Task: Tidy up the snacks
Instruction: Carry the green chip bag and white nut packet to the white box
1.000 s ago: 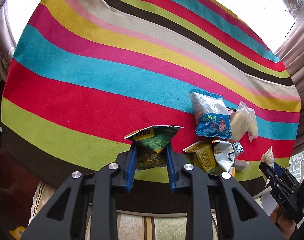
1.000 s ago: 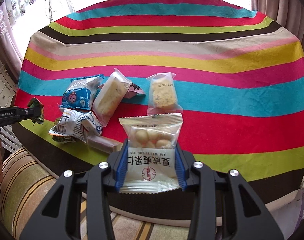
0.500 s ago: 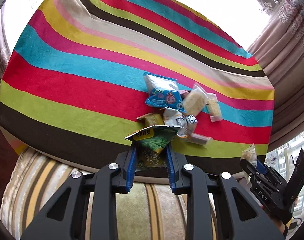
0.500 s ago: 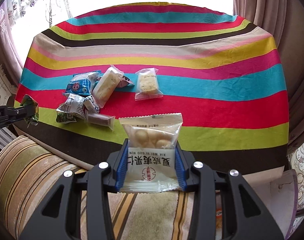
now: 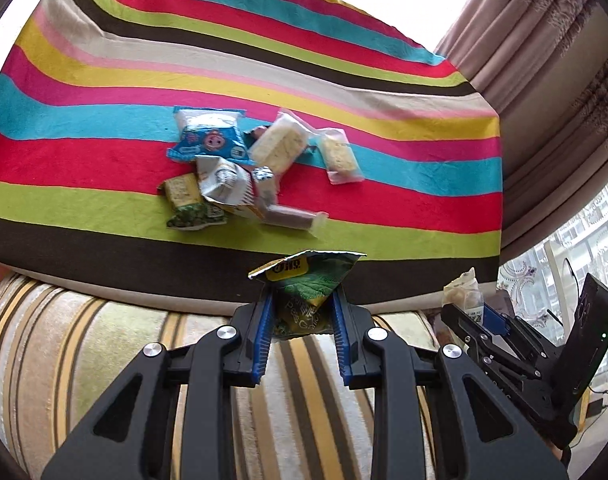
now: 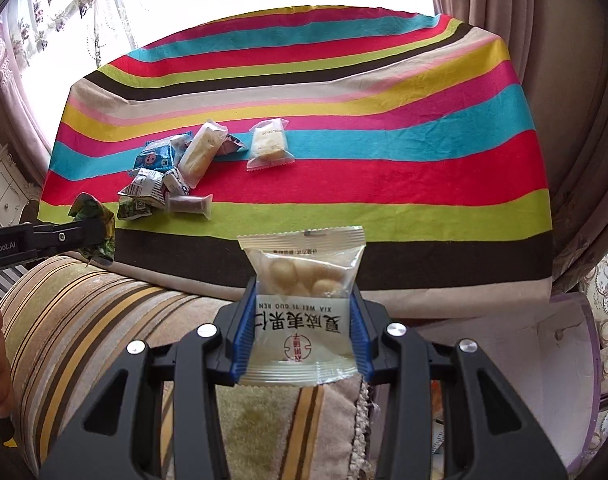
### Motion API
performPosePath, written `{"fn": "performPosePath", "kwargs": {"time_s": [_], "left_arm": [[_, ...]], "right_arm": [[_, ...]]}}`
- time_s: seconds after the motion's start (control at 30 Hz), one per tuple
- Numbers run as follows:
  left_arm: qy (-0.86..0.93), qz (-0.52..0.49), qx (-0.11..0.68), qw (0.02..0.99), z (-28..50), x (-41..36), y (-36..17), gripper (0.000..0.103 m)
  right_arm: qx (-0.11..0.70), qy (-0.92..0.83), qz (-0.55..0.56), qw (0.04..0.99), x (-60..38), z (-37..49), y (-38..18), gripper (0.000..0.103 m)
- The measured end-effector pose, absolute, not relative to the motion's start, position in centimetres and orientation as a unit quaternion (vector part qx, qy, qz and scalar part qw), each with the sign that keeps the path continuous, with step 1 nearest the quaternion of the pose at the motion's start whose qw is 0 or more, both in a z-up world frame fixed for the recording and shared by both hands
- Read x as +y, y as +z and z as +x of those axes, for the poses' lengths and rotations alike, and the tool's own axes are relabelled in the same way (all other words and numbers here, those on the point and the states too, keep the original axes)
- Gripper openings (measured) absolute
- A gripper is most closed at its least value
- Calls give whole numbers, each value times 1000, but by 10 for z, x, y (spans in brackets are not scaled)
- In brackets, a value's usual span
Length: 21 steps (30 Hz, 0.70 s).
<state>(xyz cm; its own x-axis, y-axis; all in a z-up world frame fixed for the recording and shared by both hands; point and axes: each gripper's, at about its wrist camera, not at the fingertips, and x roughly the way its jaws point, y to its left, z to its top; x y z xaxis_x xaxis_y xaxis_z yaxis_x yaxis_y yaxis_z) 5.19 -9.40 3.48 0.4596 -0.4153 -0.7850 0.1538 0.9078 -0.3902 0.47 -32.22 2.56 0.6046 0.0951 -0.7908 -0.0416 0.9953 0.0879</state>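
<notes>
Left fingers [image 5: 267, 332] pinching green snack packet [image 5: 306, 285], right fingers [image 6: 243, 330] pinching white nut packet [image 6: 302, 300]

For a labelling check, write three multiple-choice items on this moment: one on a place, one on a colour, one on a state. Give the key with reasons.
1. Where does the clear packet with the yellow cake lie?
A. alone, to the right of the snack pile
B. on the sofa
C. under the pile

2. What colour is the packet in the left gripper?
A. blue
B. green
C. pink

3. What is the state of the right gripper?
A. open and empty
B. shut on the white nut packet
C. resting on the striped cloth

Key: A, it lies apart on the cloth; B, the green packet shows between the pads; B, both pads press its sides.
</notes>
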Motion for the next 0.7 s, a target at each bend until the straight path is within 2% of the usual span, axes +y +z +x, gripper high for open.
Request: {"fn": "performPosePath", "kwargs": {"time_s": [0.7], "left_arm": [[-323,-28,507,799,2,-253,38,25]], "right_arm": [[460,-79,97,879,-473,-51,-1,42]]}}
